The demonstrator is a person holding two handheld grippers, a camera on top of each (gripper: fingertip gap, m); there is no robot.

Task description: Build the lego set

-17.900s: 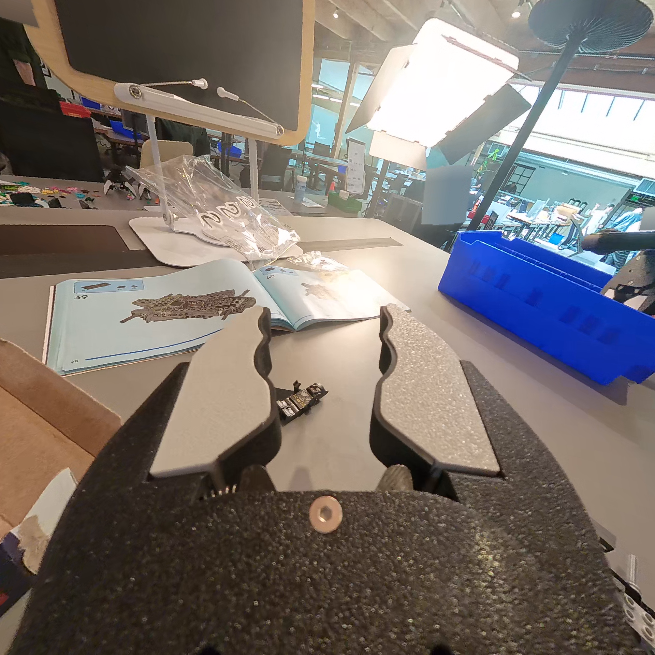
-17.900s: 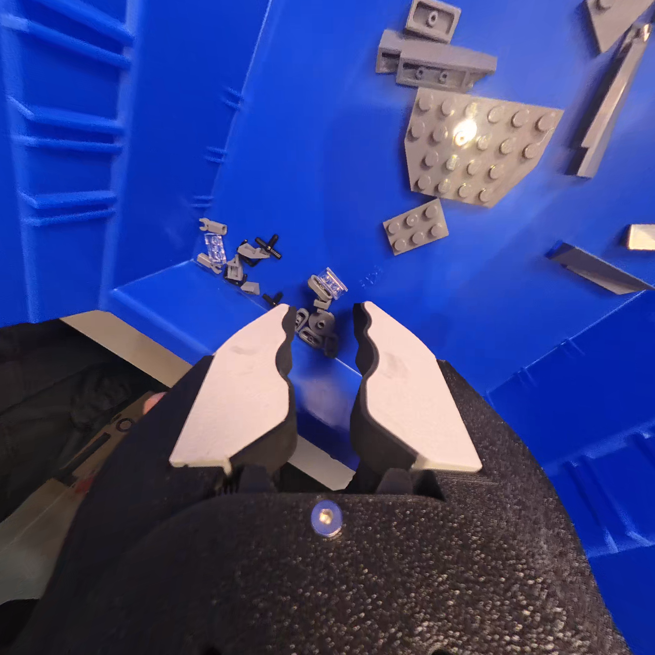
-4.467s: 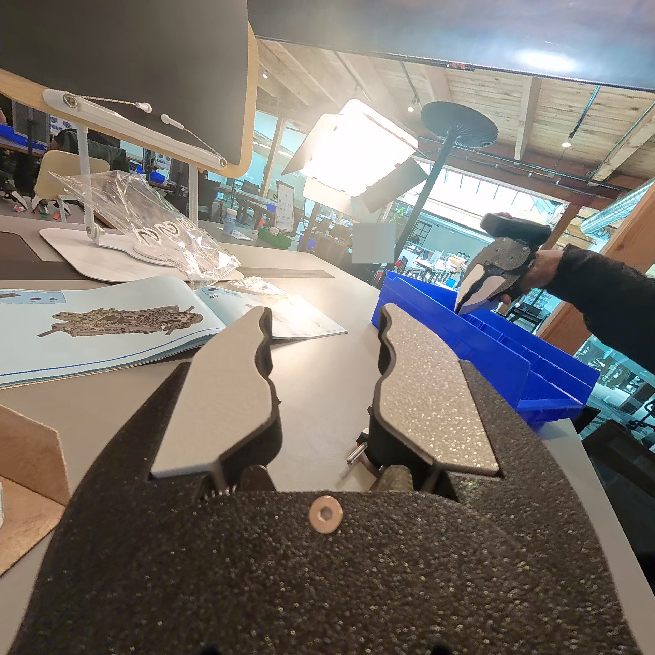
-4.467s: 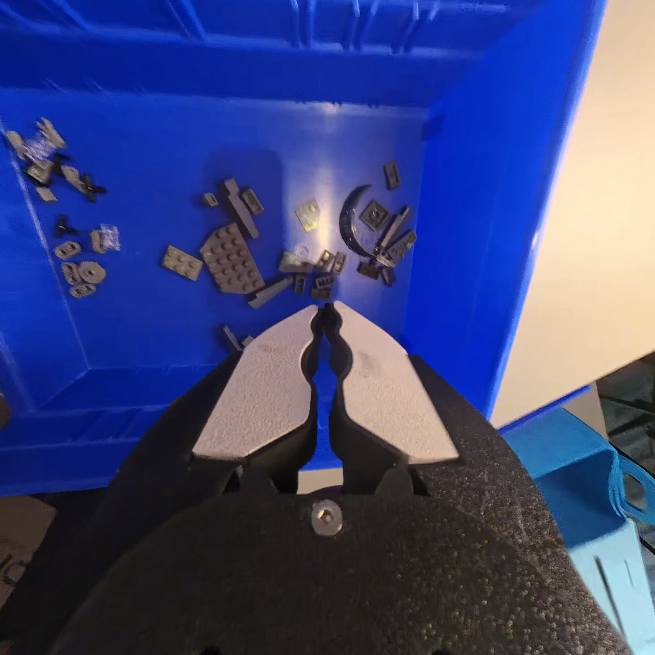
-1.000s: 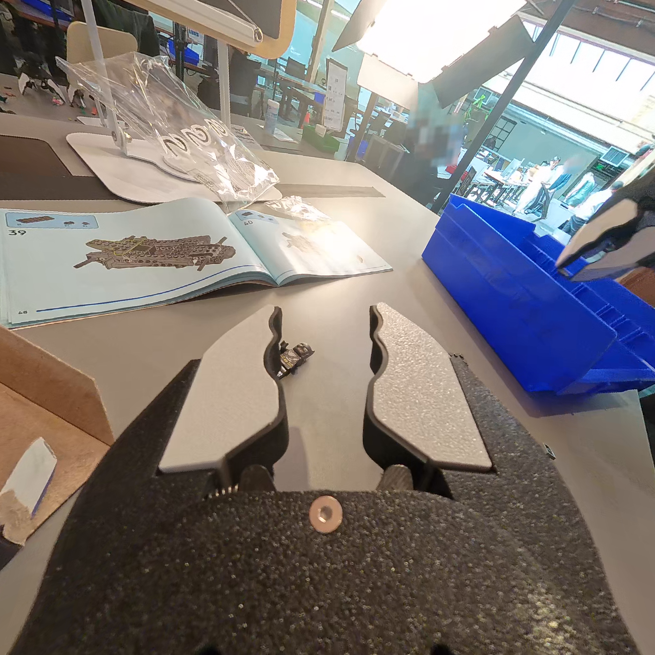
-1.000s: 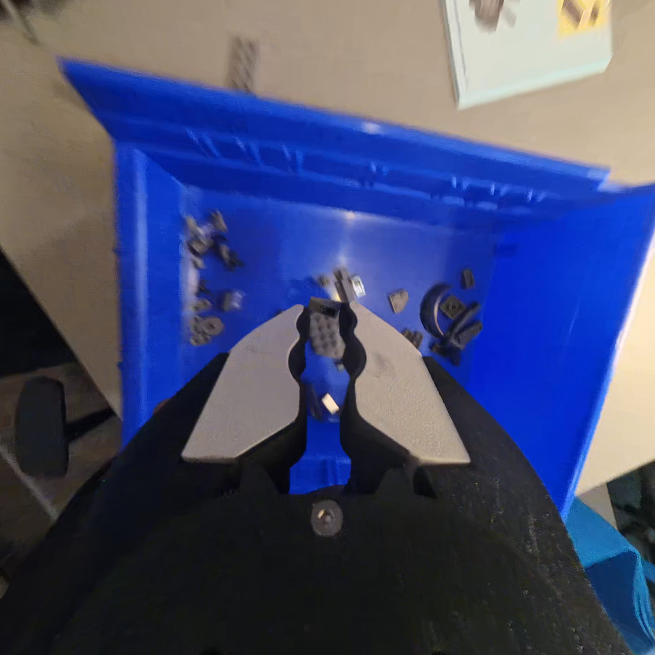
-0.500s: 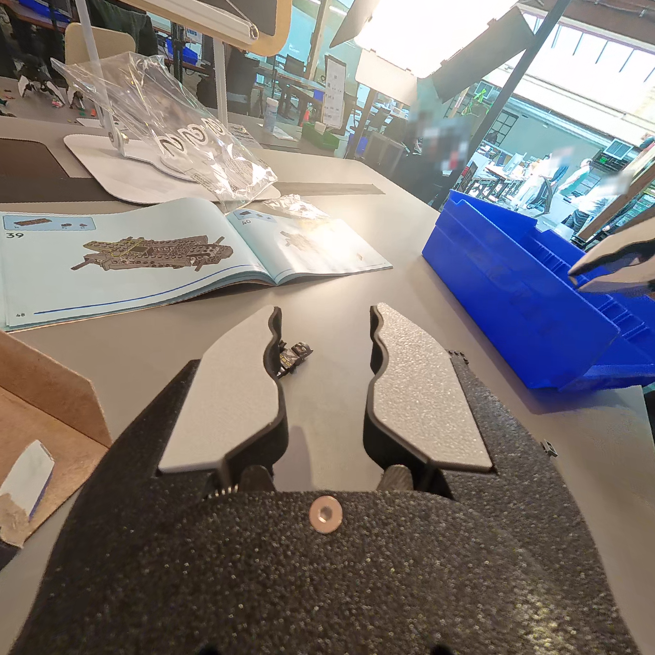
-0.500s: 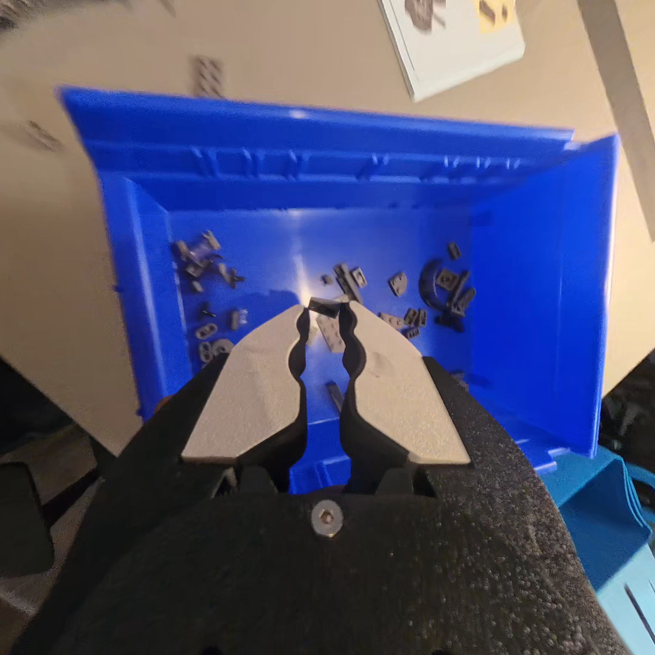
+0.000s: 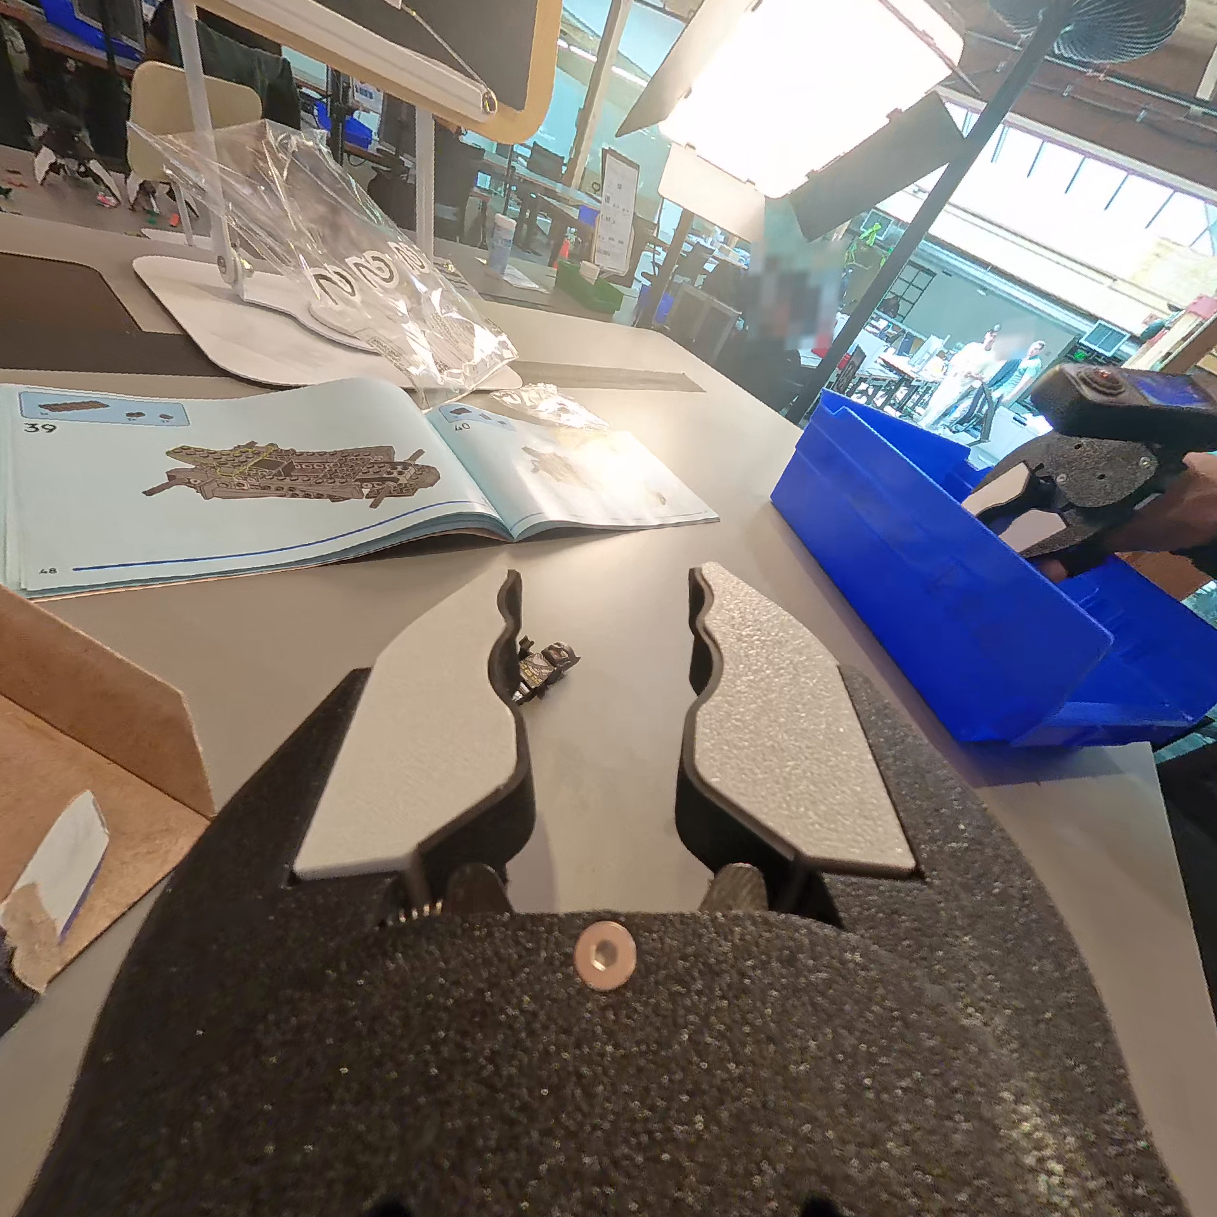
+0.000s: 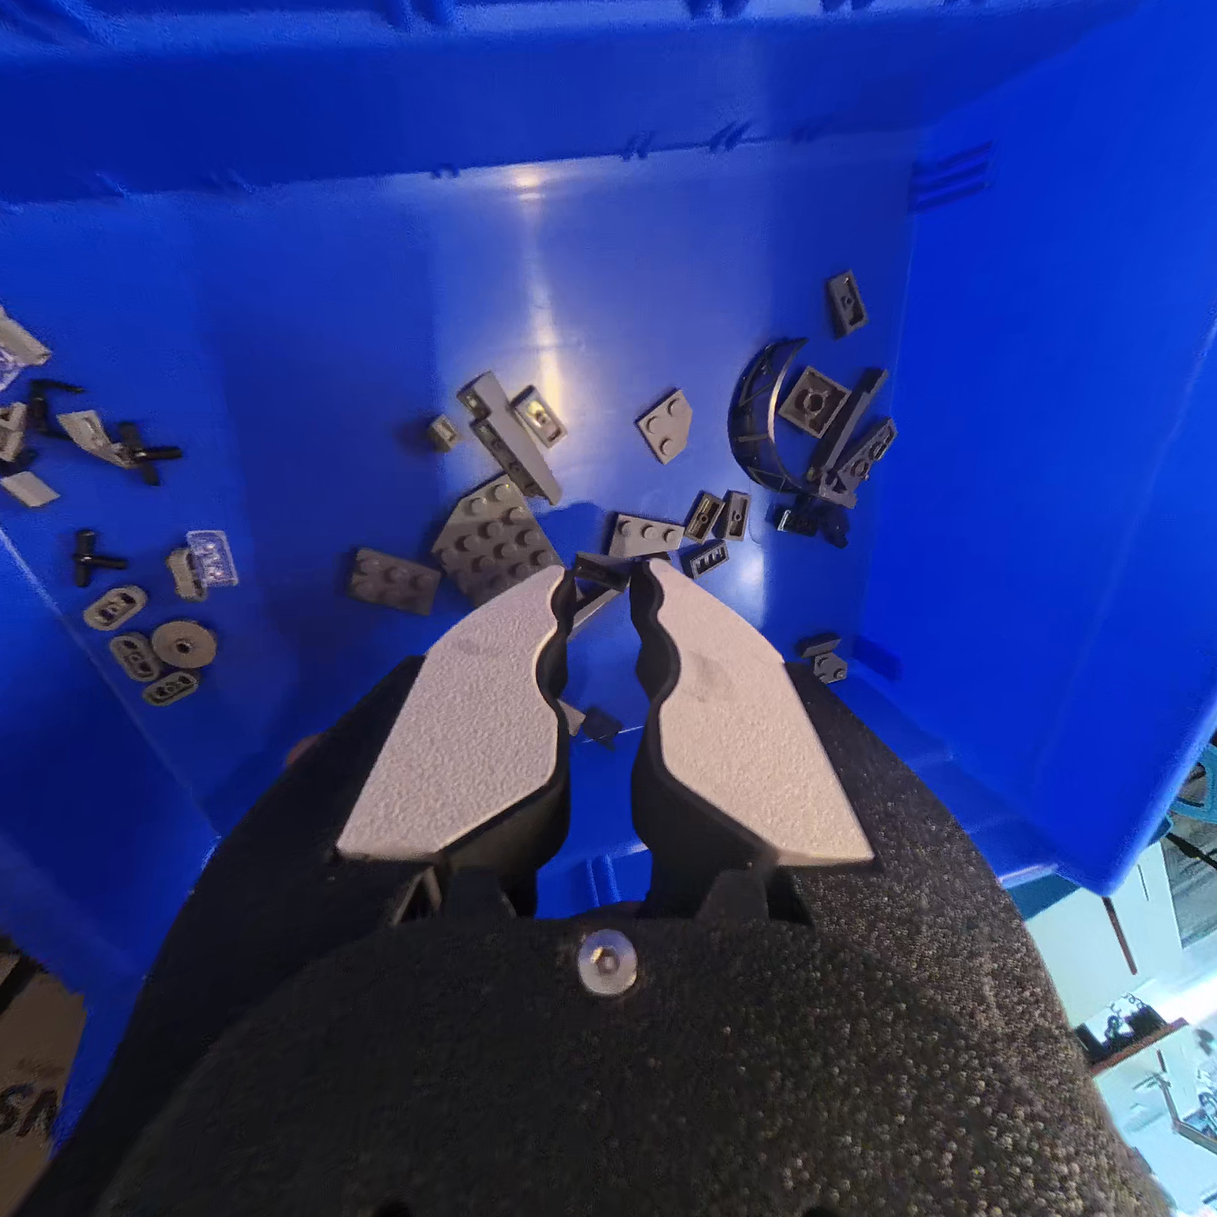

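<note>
My left gripper (image 9: 602,579) is open and hovers low over the grey table (image 9: 658,461). A small dark minifigure (image 9: 546,665) lies on the table between the fingers, close to the left finger, and no pad presses on it. My right gripper (image 10: 602,571) reaches down into the blue bin (image 10: 1021,461) and is shut on a small dark grey brick piece (image 10: 596,566) pinched at its fingertips, just above the bin floor. The right gripper also shows in the left wrist view (image 9: 1014,520), inside the bin (image 9: 922,560).
Several loose grey pieces lie on the bin floor: a studded wedge plate (image 10: 494,540), a curved dark piece (image 10: 757,421), and small parts at the left (image 10: 132,625). An open instruction booklet (image 9: 263,474), a clear plastic bag (image 9: 342,263) and a cardboard box (image 9: 85,724) lie on the table. One gripper's finger ends stand about 40 centimetres off the other's.
My right gripper has dropped from above the bin down close to its floor, with the small dark grey piece still at its tips. The left gripper has hardly moved.
</note>
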